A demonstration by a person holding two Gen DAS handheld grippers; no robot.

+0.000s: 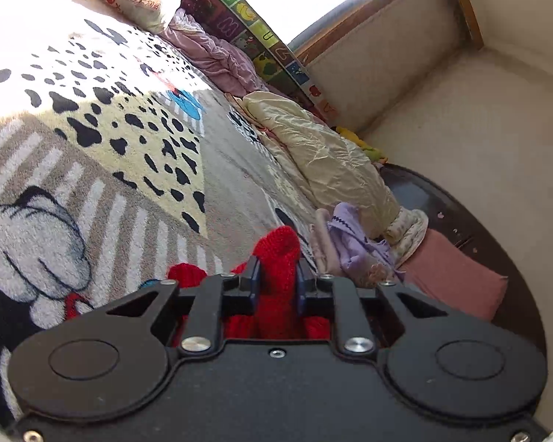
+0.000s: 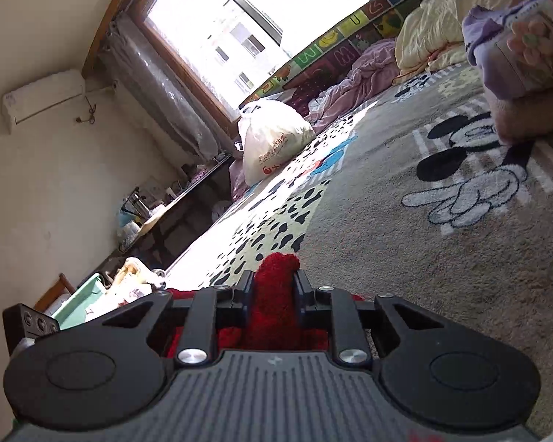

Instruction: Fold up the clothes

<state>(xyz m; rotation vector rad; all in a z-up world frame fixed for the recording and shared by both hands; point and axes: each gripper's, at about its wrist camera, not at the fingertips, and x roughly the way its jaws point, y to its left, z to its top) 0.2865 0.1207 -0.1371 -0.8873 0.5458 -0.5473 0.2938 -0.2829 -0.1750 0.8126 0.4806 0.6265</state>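
Note:
A red knitted garment (image 1: pixel 278 258) is pinched between the fingers of my left gripper (image 1: pixel 276 276), with a bunched fold poking out past the tips; more red knit shows under the jaws. In the right wrist view the same red garment (image 2: pixel 276 276) is clamped in my right gripper (image 2: pixel 274 287), a tuft standing up between the fingers. Both grippers are held low over a patterned cartoon carpet (image 1: pixel 129 154). Most of the garment is hidden beneath the gripper bodies.
A pile of folded lilac and pink clothes (image 1: pixel 354 243) lies just right of the left gripper, beside a cream quilt (image 1: pixel 324 154). A white plastic bag (image 2: pixel 272 140), pink bedding (image 2: pixel 354 81), an alphabet play mat (image 2: pixel 335 40), a window and a cluttered desk (image 2: pixel 158 213) stand around the carpet (image 2: pixel 405 243).

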